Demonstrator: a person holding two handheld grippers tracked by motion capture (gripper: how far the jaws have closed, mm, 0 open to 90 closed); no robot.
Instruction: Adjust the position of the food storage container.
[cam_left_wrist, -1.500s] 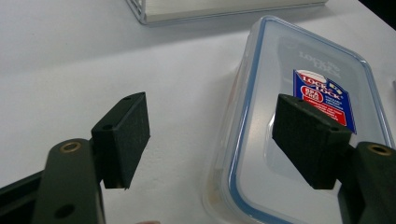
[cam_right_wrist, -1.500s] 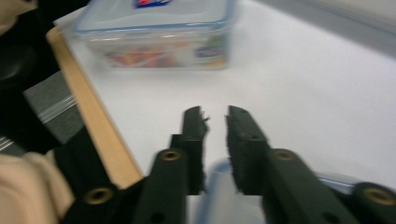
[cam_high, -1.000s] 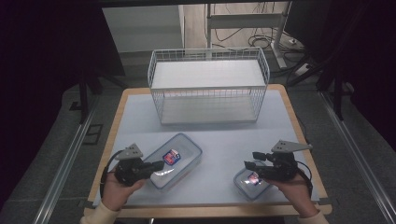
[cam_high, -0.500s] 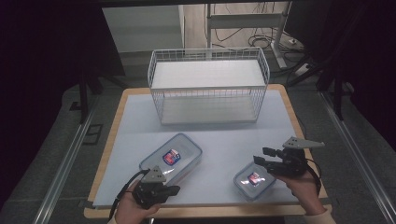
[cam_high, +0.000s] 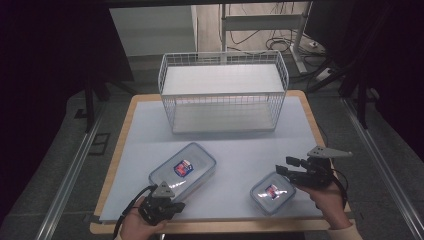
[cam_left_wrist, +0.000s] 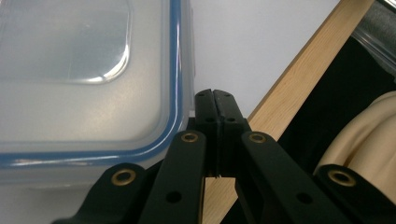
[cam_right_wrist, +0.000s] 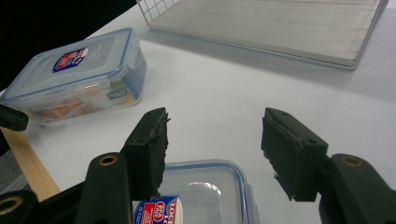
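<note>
From above, a pale blue table with a wooden rim carries a white wire basket at its far edge. A large clear box with a blue-rimmed lid sits near the front left corner, and a small box of the same kind sits near the front right corner. My left gripper rests at the front edge, just beside the large box; my right gripper hovers at the small box's far right side. Along my left gripper, the jaws are pressed together on nothing, tips beside the large box (at its corner). Along my right gripper, the jaws are spread apart above the small box, pinching nothing, having just been opening.
</note>
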